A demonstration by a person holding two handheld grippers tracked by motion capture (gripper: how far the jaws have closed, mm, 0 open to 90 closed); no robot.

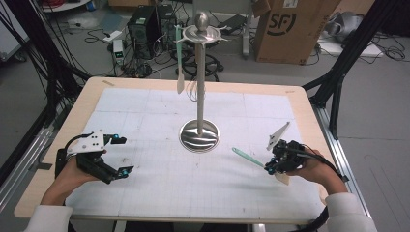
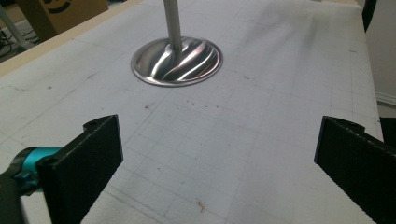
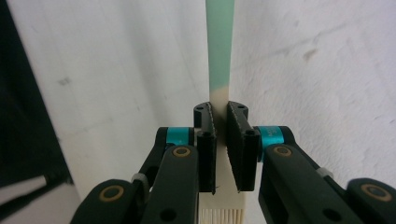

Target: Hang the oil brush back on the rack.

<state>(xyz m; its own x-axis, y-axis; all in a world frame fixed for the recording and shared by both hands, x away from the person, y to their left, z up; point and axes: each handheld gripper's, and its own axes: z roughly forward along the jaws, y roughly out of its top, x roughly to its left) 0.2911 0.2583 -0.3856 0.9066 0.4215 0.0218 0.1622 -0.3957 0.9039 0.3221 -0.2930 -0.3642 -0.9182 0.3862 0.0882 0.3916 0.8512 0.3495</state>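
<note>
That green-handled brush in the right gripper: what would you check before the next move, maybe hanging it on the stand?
1. Right gripper shut on the brush: ok.
2. Grip spot: jaws clamp the cream neck between bristles and green handle: ok.
3. Brush off the table mat: cannot tell.
4. Free hook on the metal stand: cannot tell; a spatula hangs on its left side.
5. Left gripper open, empty, away from the stand: ok.

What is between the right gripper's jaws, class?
The right gripper clamps a brush where its green handle meets the cream head; the jaws cover part of that head.
</note>
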